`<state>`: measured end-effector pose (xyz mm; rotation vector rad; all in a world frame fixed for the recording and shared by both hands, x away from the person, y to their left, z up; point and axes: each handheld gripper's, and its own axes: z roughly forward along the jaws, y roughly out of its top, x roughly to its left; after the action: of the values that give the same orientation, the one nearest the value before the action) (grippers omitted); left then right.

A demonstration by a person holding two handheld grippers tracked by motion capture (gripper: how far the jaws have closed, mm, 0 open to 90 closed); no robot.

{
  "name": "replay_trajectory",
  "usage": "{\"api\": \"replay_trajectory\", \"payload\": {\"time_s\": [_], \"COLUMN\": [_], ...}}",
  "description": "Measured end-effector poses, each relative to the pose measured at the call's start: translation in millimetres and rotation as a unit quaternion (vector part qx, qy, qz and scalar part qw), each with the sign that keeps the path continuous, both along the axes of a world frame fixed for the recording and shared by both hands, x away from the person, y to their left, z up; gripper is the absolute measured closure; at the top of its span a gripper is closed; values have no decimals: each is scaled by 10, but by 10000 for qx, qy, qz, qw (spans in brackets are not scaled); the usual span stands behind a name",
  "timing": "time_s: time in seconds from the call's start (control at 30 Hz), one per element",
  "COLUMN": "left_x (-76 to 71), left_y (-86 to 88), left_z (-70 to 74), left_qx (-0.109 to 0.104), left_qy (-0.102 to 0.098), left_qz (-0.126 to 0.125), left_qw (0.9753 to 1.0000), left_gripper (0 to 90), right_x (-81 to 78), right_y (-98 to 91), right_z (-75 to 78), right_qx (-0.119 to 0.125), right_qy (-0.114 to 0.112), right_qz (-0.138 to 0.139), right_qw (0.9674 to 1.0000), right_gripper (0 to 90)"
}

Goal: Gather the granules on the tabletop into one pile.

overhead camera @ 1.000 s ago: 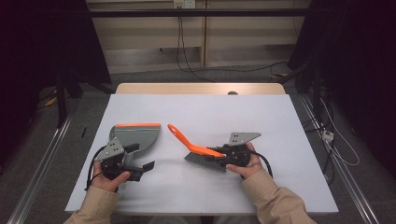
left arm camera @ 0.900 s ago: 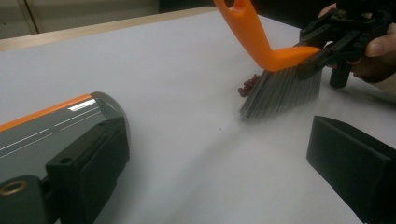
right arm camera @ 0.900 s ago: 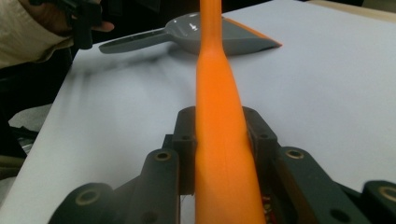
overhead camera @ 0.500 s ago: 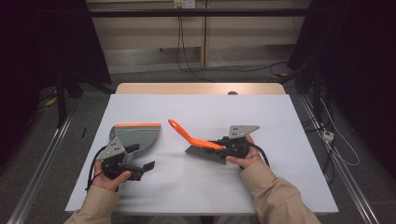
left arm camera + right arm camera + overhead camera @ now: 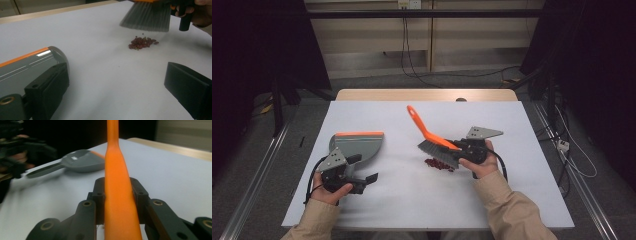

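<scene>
White worktop [image 5: 412, 200] carries small dark-red beads [image 5: 439, 164] beside a grey-bristled orange-handled brush [image 5: 432, 139], clamped in the right tool [image 5: 462, 150]; the left tool [image 5: 362, 181] gapes empty near a grey orange-edged dustpan [image 5: 357, 146].

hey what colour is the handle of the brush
Orange. The brush handle shows best in the right gripper view, clamped between the right gripper fingers.
</scene>
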<state>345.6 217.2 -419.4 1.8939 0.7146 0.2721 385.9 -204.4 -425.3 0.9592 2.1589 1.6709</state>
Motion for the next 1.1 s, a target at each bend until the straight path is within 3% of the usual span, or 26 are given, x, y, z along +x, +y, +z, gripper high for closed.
{"api": "replay_trajectory", "payload": {"time_s": [0.1, 0.17, 0.23, 0.57, 0.7, 0.73, 0.8, 0.83, 0.9, 1.03, 1.07, 1.1], "left_x": [-4, -2, -4, -6, -8, -9, -13, -15, -15, -20, -19, -16], "left_y": [-1, 3, 2, 6, 0, -2, -6, -6, -8, -7, -7, -6], "left_z": [3, 5, 8, 14, 12, 12, 12, 12, 13, 18, 17, 16], "left_qx": [-5, -1, -18, 17, 16, 13, 3, 5, 8, 10, 3, 13], "left_qy": [3, -13, -9, -47, -34, -35, -33, -31, -30, -44, -33, -36], "left_qz": [-14, -23, -19, -25, -15, -18, -27, -28, -27, -34, -24, -24], "left_qw": [10000, 10000, 10000, 10000, 10000, 10000, 10000, 10000, 10000, 10000, 10000, 10000], "left_gripper": [56, 56, 56, 56, 56, 56, 56, 56, 56, 56, 56, 56], "right_x": [-43, -65, -72, -90, -147, -154, -180, -184, -199, -210, -219, -217], "right_y": [-81, -120, -136, -118, 18, 53, 142, 175, 247, 323, 333, 333], "right_z": [23, 8, -14, -243, -264, -273, -279, -285, -294, -315, -315, -316], "right_qx": [-365, -464, -752, -1293, -1246, -1159, -1219, -1152, -1140, -965, -977, -866], "right_qy": [-139, -185, -275, -342, -368, -350, -428, -412, -429, -431, -450, -419], "right_qz": [-601, -897, -1046, -1467, -1547, -1515, -1602, -1581, -1724, -1791, -1844, -1836], "right_qw": [9974, 9947, 9913, 9801, 9794, 9810, 9786, 9798, 9775, 9781, 9770, 9783], "right_gripper": [711, 712, 711, 712, 712, 712, 712, 712, 712, 712, 712, 712]}}
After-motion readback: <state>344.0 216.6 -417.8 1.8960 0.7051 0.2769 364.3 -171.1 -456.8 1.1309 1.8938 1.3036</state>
